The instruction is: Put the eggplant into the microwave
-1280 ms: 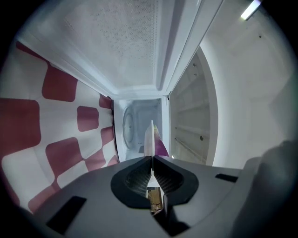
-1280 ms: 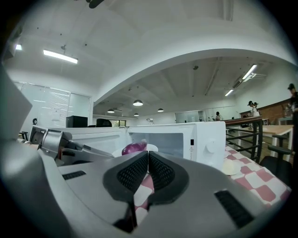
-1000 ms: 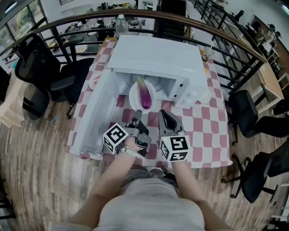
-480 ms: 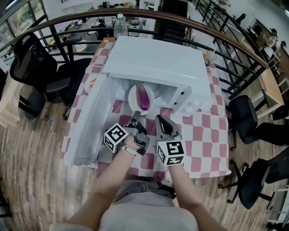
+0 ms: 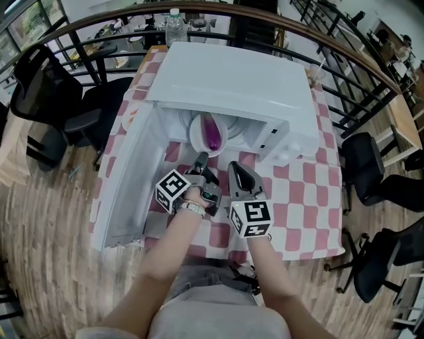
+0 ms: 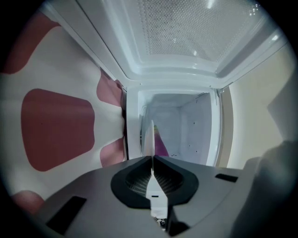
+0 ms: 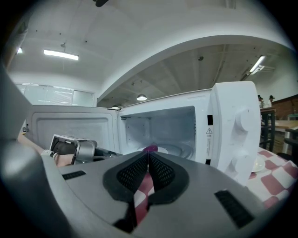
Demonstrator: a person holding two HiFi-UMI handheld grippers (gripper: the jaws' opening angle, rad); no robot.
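The purple eggplant lies on a white plate in the mouth of the white microwave, whose door stands open to the left. In the right gripper view the eggplant shows on the turntable inside the cavity. My left gripper is shut and empty, its tip just in front of the plate. The left gripper view looks into the cavity with the eggplant beyond the shut left gripper. My right gripper is beside it, its jaws meeting with nothing between them.
The microwave stands on a red-and-white checkered table. Black office chairs stand at both sides, and a curved railing runs behind. A bottle stands at the table's far end. A small white dish sits right of the microwave.
Both grippers have sunk a little in front of the microwave, still shut. The plate with the eggplant has stayed in place.
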